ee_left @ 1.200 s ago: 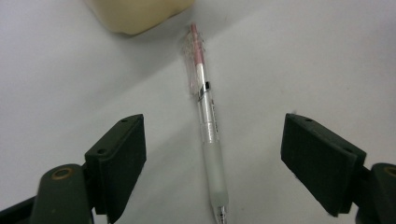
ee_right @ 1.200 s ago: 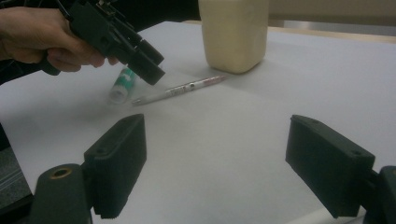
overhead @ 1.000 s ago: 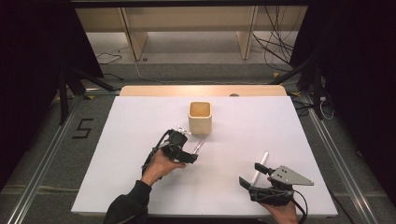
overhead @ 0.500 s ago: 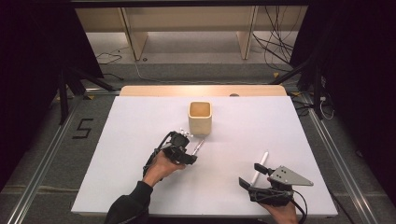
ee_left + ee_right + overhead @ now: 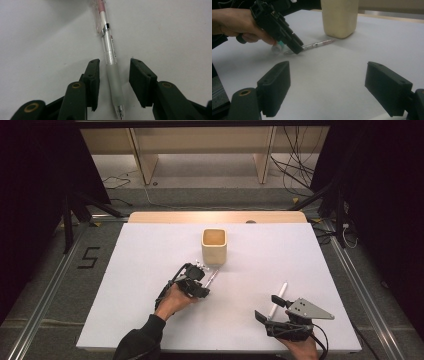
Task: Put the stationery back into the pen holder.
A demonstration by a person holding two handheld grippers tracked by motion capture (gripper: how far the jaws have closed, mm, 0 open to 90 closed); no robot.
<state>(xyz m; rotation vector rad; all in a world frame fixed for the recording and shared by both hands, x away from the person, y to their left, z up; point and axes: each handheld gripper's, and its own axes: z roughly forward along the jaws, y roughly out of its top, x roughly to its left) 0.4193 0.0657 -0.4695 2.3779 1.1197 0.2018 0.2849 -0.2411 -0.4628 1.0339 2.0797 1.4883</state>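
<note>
Pen (image 5: 110, 53) is lying flat on the table (image 5: 125, 285), just in front of the cup (image 5: 214, 245). Your left gripper (image 5: 113, 82) is straddling its frosted grip; the jaws have just been closing, yet a gap is showing on each side. Your right gripper (image 5: 327, 87) is resting wide apart, well right of the cup, near what is probably a second pen (image 5: 278, 296).

a black "5" is marked on the floor (image 5: 87, 257) left of the table (image 5: 150, 250) — the pen's (image 5: 109, 47) small print is unreadable.
</note>
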